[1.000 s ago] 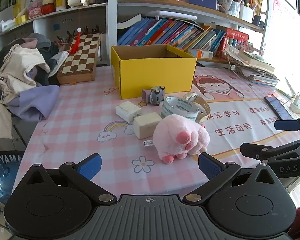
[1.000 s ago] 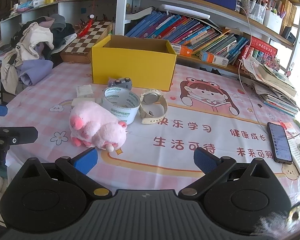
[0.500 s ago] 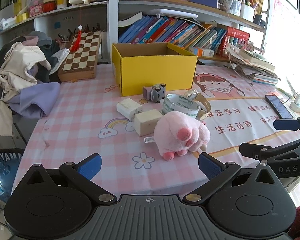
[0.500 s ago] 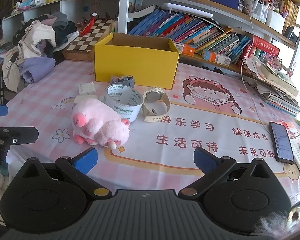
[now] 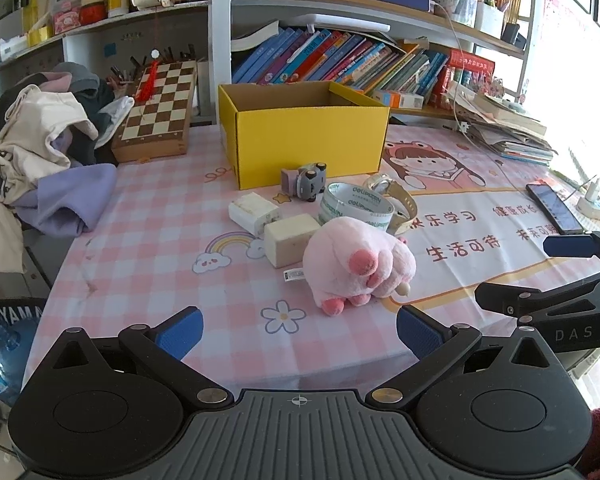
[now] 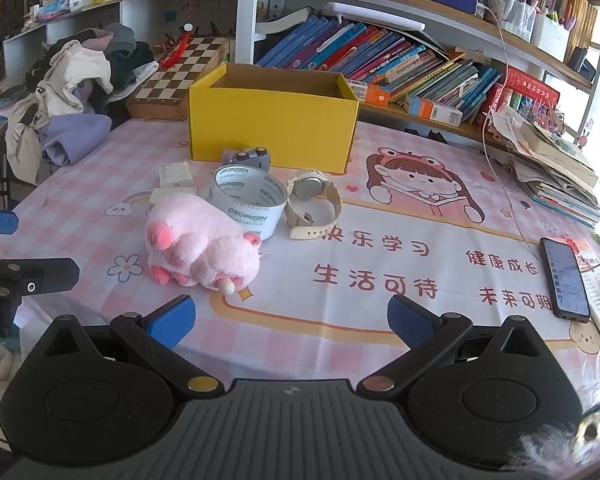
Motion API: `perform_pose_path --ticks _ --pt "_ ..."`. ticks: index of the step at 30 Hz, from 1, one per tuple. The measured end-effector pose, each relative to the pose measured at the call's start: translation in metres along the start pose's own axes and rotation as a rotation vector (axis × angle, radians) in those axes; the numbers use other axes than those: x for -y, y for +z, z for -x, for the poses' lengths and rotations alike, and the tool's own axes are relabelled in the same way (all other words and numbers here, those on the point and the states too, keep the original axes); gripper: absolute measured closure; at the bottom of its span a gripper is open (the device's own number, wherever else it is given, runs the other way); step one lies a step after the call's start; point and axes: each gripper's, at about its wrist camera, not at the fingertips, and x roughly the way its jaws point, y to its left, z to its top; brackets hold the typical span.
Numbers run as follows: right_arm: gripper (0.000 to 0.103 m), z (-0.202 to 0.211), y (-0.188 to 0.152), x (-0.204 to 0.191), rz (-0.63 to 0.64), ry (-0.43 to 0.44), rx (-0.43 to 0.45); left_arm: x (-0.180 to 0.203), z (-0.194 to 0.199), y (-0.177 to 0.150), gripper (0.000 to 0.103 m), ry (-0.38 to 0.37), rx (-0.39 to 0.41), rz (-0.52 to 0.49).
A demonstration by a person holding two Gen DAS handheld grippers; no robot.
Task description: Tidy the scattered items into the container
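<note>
Pink plush paw (image 5: 358, 264) | ahead of left claw (image 5: 298, 330), apart | both claws wide open, empty | right claw (image 6: 290, 322)

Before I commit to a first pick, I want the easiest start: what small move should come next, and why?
Probably ease the left tool forward over the pink plush. It lies nearest, in front of the tape roll and watch, with both tools open and holding nothing. The yellow box stands open-topped behind the cluster.
</note>
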Motion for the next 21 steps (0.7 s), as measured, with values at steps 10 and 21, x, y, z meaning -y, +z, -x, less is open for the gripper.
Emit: perform_pose_path --ticks 10,21 --pt "0.0 0.0012 -0.0001 -0.0023 0.012 0.001 0.01 -0.0018 0.0005 -0.0002 0.0 -0.013 -0.002 0.01" --pt "0.0 0.0019 0.0005 -0.0016 0.004 0.003 0.014 -0.0006 -0.0014 0.0002 0.0 -0.035 -0.012 -0.002"
